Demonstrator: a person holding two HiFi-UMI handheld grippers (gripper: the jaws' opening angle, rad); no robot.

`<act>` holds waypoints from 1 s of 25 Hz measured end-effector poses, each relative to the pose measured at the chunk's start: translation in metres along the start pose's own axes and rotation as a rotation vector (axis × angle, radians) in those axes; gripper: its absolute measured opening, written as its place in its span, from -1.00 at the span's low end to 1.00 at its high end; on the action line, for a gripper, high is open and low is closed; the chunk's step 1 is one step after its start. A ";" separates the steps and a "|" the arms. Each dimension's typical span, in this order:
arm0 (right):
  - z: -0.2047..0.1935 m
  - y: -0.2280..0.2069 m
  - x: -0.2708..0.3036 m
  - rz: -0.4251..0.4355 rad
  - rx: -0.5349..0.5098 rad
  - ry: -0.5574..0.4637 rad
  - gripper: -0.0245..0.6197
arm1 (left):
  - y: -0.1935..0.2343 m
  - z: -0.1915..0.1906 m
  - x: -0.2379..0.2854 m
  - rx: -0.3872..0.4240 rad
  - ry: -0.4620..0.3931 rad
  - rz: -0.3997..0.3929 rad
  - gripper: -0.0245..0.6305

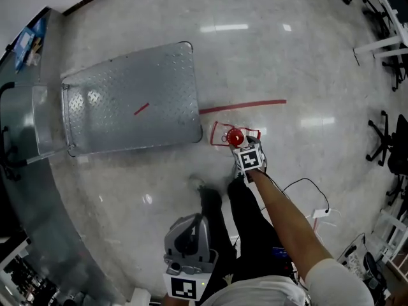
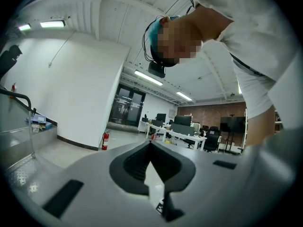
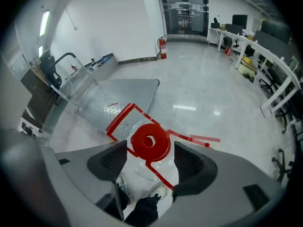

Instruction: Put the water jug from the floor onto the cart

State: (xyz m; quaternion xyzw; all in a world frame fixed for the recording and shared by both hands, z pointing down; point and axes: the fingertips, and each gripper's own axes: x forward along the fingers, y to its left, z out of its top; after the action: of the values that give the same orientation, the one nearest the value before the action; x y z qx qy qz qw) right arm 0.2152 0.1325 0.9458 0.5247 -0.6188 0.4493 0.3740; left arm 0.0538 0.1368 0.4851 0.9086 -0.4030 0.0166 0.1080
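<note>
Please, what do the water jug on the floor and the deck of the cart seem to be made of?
The water jug is probably clear, glossy plastic: the floor and the red tape show through its body. Its red cap looks like smooth opaque plastic. The cart deck is likely metal: silver-grey, with a raised tread pattern and a dull sheen.

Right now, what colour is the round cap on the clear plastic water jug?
Red cap, clearest in right gripper view.

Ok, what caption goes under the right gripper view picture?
Open right claw poised over the red-capped water jug on the floor, cart behind.
</note>
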 end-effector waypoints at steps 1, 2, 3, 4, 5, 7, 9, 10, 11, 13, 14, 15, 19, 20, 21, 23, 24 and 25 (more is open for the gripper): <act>0.002 -0.002 0.007 -0.001 0.009 0.004 0.00 | 0.003 -0.003 0.000 0.002 0.000 0.003 -0.92; 0.005 -0.004 0.013 0.000 0.013 0.008 0.00 | 0.007 -0.006 0.000 0.001 0.000 0.009 -0.92; 0.007 -0.004 0.018 0.000 0.013 0.012 0.00 | 0.010 -0.009 0.000 -0.002 0.001 0.017 -0.92; 0.008 -0.004 0.023 -0.001 0.010 0.020 0.00 | 0.013 -0.012 -0.002 -0.008 0.005 0.026 -0.92; 0.006 -0.003 0.028 -0.003 0.003 0.032 0.00 | 0.015 -0.015 -0.003 -0.013 0.009 0.034 -0.92; 0.002 -0.002 0.034 -0.020 -0.015 0.060 0.00 | 0.018 -0.018 -0.005 -0.021 0.016 0.046 -0.92; 0.002 -0.002 0.039 -0.048 -0.046 0.074 0.00 | 0.020 -0.018 -0.005 -0.031 0.018 0.056 -0.92; 0.003 -0.003 0.040 -0.060 -0.057 0.074 0.00 | 0.022 -0.017 -0.005 -0.037 0.017 0.061 -0.92; 0.004 -0.003 0.040 -0.069 -0.064 0.073 0.00 | 0.023 -0.016 -0.006 -0.042 0.015 0.065 -0.92; 0.005 -0.003 0.040 -0.079 -0.075 0.076 0.01 | 0.026 -0.013 -0.010 -0.046 0.010 0.072 -0.92; 0.004 -0.002 0.040 -0.080 -0.085 0.082 0.01 | 0.027 -0.012 -0.012 -0.046 0.007 0.075 -0.92; 0.004 -0.001 0.040 -0.079 -0.096 0.087 0.01 | 0.030 -0.011 -0.015 -0.046 0.003 0.080 -0.92; 0.000 0.008 0.022 -0.073 -0.146 0.105 0.01 | 0.040 0.001 -0.028 -0.029 -0.016 0.109 -0.92; 0.000 0.011 0.012 -0.070 -0.158 0.112 0.01 | 0.041 0.008 -0.032 -0.021 -0.023 0.113 -0.92; 0.001 0.016 0.000 -0.065 -0.168 0.117 0.01 | 0.043 0.017 -0.036 -0.022 -0.029 0.113 -0.92; 0.004 0.030 -0.027 -0.048 -0.191 0.127 0.01 | 0.048 0.036 -0.047 -0.044 -0.039 0.118 -0.92; 0.008 0.037 -0.039 -0.038 -0.211 0.128 0.01 | 0.053 0.045 -0.052 -0.053 -0.050 0.128 -0.92; 0.017 0.043 -0.051 -0.028 -0.238 0.123 0.01 | 0.058 0.054 -0.058 -0.057 -0.066 0.143 -0.92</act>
State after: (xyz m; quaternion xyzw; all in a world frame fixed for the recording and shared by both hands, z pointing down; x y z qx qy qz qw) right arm 0.1819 0.1346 0.8860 0.4568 -0.6360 0.3988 0.4772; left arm -0.0309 0.1302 0.4360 0.8742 -0.4705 -0.0172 0.1188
